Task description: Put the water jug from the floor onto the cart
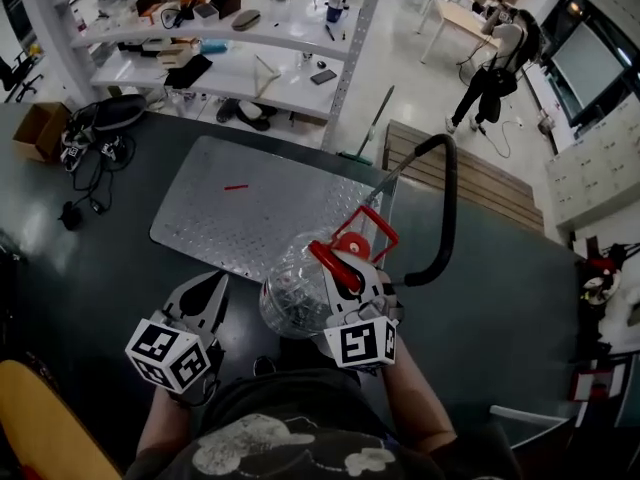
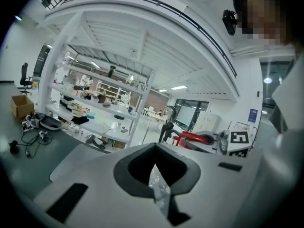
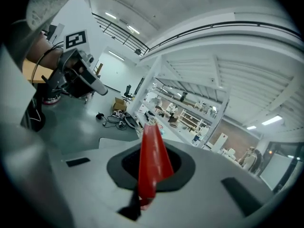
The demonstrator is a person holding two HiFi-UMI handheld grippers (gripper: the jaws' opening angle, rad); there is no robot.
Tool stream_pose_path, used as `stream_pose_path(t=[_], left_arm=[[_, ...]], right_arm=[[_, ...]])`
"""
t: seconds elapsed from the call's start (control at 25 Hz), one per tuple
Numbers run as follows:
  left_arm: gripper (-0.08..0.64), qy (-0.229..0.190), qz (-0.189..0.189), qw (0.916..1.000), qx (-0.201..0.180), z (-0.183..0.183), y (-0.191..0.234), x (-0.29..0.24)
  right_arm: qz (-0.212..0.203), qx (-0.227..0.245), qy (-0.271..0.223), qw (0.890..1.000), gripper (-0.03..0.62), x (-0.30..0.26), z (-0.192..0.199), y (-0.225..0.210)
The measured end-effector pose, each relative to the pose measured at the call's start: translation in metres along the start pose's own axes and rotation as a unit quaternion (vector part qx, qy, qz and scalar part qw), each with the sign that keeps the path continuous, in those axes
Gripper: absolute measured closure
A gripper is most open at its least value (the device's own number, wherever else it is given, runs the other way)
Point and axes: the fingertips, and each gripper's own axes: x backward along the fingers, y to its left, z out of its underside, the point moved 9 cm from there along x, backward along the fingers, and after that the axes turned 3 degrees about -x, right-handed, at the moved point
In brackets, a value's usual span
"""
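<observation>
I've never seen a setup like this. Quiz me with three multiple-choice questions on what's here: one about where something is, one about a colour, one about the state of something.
1. Where does the small red stick lie?
A. on the cart's metal deck
B. on a shelf
C. in a cardboard box

2. What colour is the handle of the water jug?
A. blue
B. red
C. white

3. How is the right hand-held gripper?
A. wide open and empty
B. shut on a cable
C. shut on the jug's handle

Answers:
1 A: the head view shows the stick alone on the patterned deck.
2 B: the handle is bright red in both the head view and the right gripper view.
3 C: in the right gripper view the jaws are clamped on the red handle.
</observation>
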Motion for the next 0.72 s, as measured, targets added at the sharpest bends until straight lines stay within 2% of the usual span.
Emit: stream_pose_path(t=[0.2,0.32,0.4,0.52,0.72], left_arm=[[0.552,-0.006,0.002,0.9999,-0.011,-0.036,0.016,-0.063],[0.552,-0.013,-0.001,0.9999,0.003,-0.05,0.022,-0.098],[0.552,-0.015,-0.003,0.9999,-0.003,-0.057,0.026,-0.117],[0.552,-0.002,-0.009,0.9999,-0.01,-0.063,0.032,-0.139],[0.552,0.023,-0.007,0.9995,-0.02,-0.061,0.051,-0.172]], right_arm=[[-0.021,-0.008,-0.001,1.0,0.591,-0.053,0.028,-0.043],[-0.036,-0.013,0.013,0.999,0.591,-0.08,0.046,-0.067],[-0.045,-0.013,0.018,0.999,0.591,-0.098,0.058,-0.077],[-0.053,-0.003,0.029,0.998,0.591,-0.124,0.079,-0.088],[-0.049,-0.012,0.047,0.998,0.592,-0.17,0.107,-0.109]])
